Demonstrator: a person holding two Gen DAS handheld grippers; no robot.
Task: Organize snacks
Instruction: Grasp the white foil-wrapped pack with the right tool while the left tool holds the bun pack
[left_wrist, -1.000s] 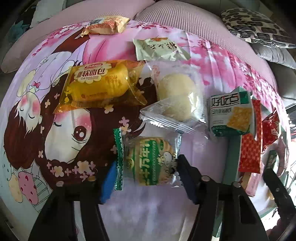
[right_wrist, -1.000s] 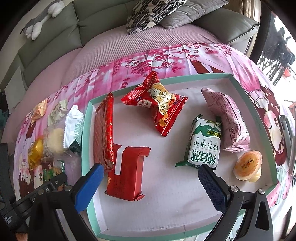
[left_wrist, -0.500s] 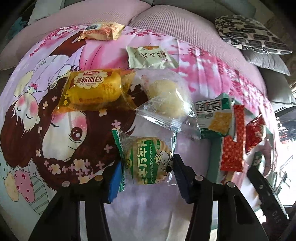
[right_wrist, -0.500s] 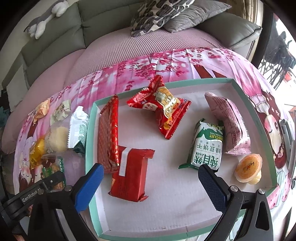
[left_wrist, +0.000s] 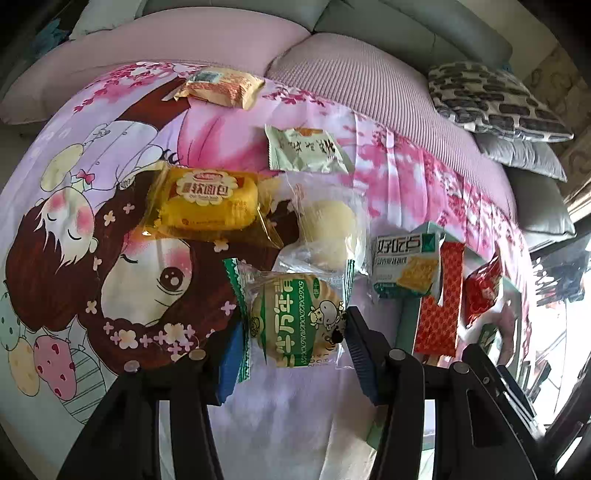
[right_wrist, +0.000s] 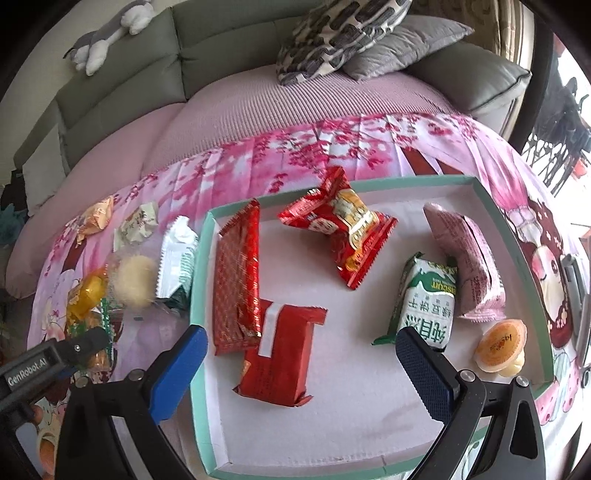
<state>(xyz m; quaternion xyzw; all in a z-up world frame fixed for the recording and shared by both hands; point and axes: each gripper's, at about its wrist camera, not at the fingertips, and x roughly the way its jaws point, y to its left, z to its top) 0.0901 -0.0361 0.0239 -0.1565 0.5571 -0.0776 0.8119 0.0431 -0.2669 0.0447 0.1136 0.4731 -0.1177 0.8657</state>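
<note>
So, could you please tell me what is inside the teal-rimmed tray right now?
The teal-rimmed tray holds three red packets, a green biscuit pack, a pink packet and an orange jelly cup. Anything beneath them is hidden.

We cannot read the print on the pale green foil packet (right_wrist: 136, 225); the shallow teal-rimmed white tray (left_wrist: 404, 321) sits mostly hidden behind red wrappers, left-wrist view.

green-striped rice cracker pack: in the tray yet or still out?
Out. The green-striped pack is pinched in the left gripper over the printed cloth, beside the tray, not inside its rim.
</note>
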